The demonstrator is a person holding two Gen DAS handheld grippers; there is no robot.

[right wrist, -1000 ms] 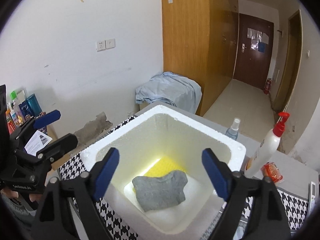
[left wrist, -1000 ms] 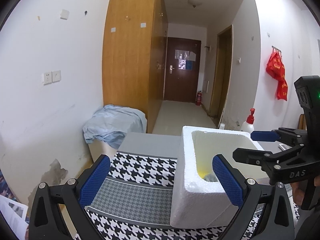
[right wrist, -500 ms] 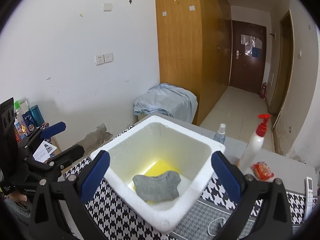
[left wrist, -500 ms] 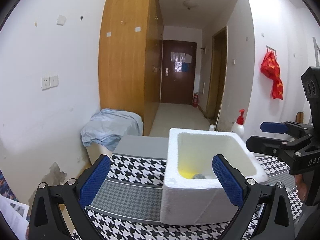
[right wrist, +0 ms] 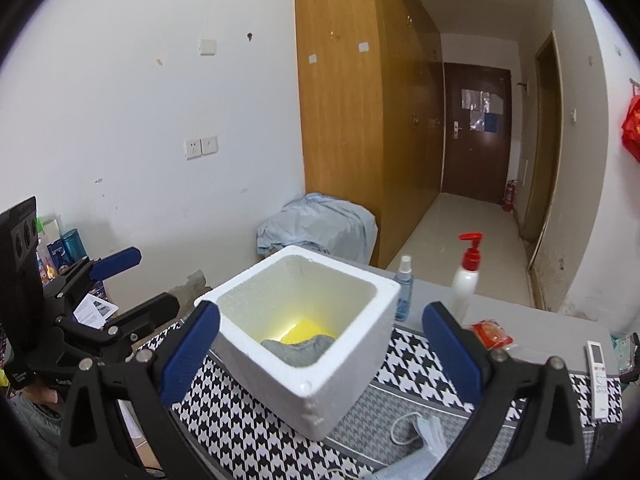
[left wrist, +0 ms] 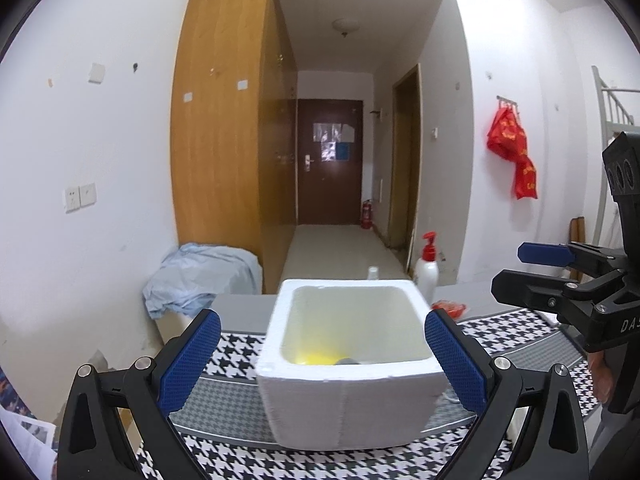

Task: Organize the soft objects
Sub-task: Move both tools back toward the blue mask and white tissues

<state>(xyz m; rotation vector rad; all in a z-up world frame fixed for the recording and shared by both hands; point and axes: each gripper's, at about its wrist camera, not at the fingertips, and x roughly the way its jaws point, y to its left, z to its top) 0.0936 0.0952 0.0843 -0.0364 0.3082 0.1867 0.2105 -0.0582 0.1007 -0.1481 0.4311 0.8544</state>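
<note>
I am looking along both tools at a table spread with a black-and-white houndstooth cloth [right wrist: 404, 356], its weave broken by plain grey woven bands.

Starting at the left, my left gripper [left wrist: 322, 358] is standing wide apart with nothing between its jaws; its blue pads [left wrist: 190, 360] are showing a fine knurled rubber face on glossy black plastic arms. Beyond it a crumpled pale-blue sheet [left wrist: 200, 276] is lying draped over a low white box by the wall.

In the middle the white foam box [right wrist: 304, 332] is sitting on the cloth, thick-walled and squarish, its grainy polystyrene rim rounded at the corners. Inside, a flat yellow sponge-like pad [right wrist: 308, 330] is lying on the floor of the box, and a grey soft cloth [right wrist: 298, 350], lumpy and felt-like, is resting on top of it, part hidden by the near wall. In the left wrist view only slivers of yellow and grey are showing over the rim.

My right gripper [right wrist: 320, 354] is spread as far as it goes and holding nothing; its jaws have just been opening, and the box is showing between the pads without touching them.

Further right, a small clear-blue spray bottle [right wrist: 402, 290] and a smooth white pump bottle [right wrist: 466, 280] with a red head are standing upright behind the box. A crinkled red packet [right wrist: 492, 334] is lying flat, then a slim white remote [right wrist: 598, 376]. At the near edge a pleated face mask [right wrist: 424, 436] with its thin loop is lying on the cloth.
</note>
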